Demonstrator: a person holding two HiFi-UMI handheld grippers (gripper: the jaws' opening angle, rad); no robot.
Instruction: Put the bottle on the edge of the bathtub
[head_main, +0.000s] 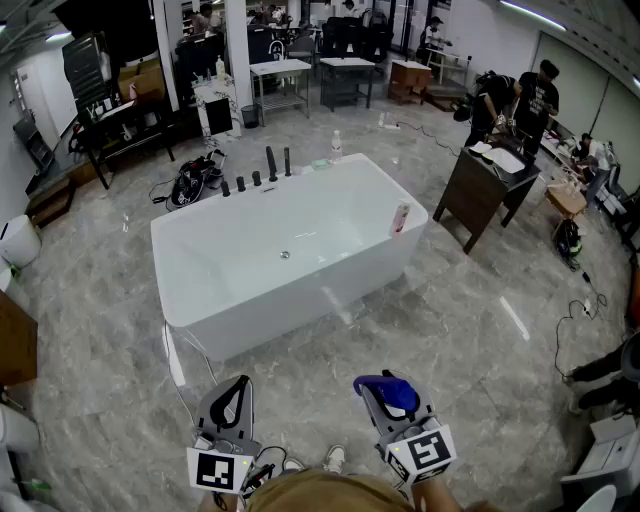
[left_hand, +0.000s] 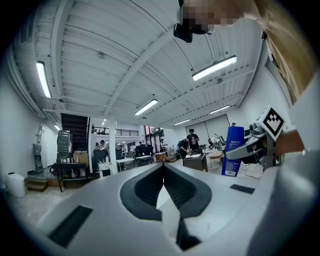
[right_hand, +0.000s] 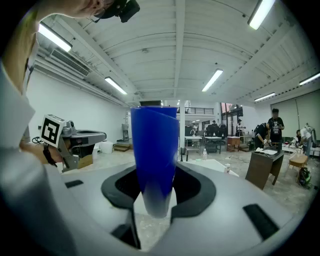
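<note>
The bottle (right_hand: 154, 155) stands upright in the right gripper (right_hand: 159, 195), whose jaws are clamped on it at a middling spread, over the floor well short of the bathtub (head_main: 300, 305). The step looks like the carry. It would go best with the bottle kept upright and its base set flat on the tub's near rim, clear of the small bottle (head_main: 401, 218) on the right rim. Both grippers point roughly level, side by side. The left gripper (head_main: 232, 398) is closed and empty.

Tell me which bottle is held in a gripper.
The blue bottle, clamped in the right gripper; the pink-white one stands on the bathtub rim.
</note>
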